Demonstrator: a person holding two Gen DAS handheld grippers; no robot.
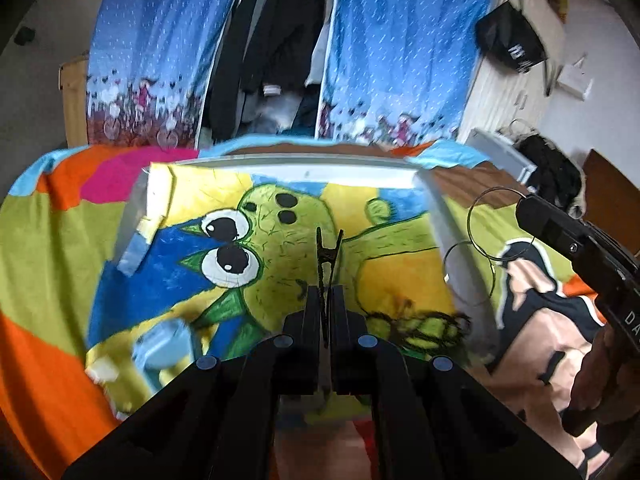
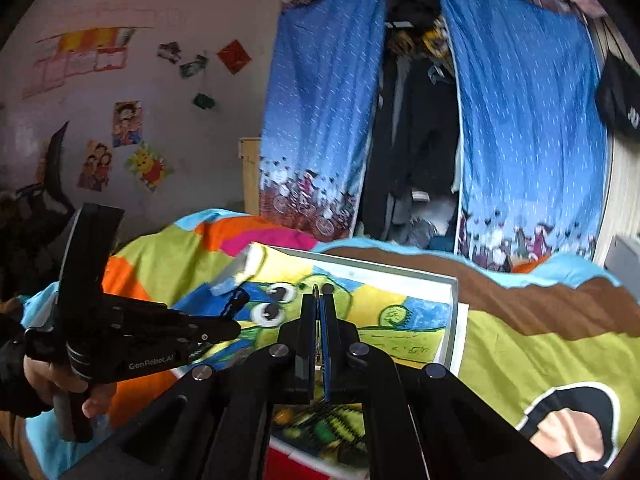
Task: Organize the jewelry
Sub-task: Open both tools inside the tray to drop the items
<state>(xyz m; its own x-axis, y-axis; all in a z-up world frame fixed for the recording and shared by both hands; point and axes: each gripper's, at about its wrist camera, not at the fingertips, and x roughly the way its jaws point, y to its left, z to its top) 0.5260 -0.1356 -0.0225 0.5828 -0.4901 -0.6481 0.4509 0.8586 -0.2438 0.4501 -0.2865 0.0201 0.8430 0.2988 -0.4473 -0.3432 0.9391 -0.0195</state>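
Left tool [image 1: 329, 292]: pressed together on a black clip [image 1: 329, 256]; the clip's long axis runs straight forward along the fingers, its two prongs splayed at the far end
Right tool [image 2: 318, 320]: pinching thin wire hoops [image 1: 486, 220]; from the left wrist view the rings hang off its tip; from its own view only a thin sliver shows between the fingers
Box lid [image 1: 280, 168]: white-rimmed tray with a green cartoon creature painted inside; it lies on the bed [image 1: 52, 240] directly under and ahead of both tools
Loose jewelry [image 1: 416, 320]: a dark beaded tangle rests in the tray's near right part, just right of the left tool
Key relation: the tray is below the clip; the left tool looks nearer its centre, the right tool hovers over its right rim
Writing: "GenRobot.AI" on the left tool's body; partial "DA" on the right tool's side
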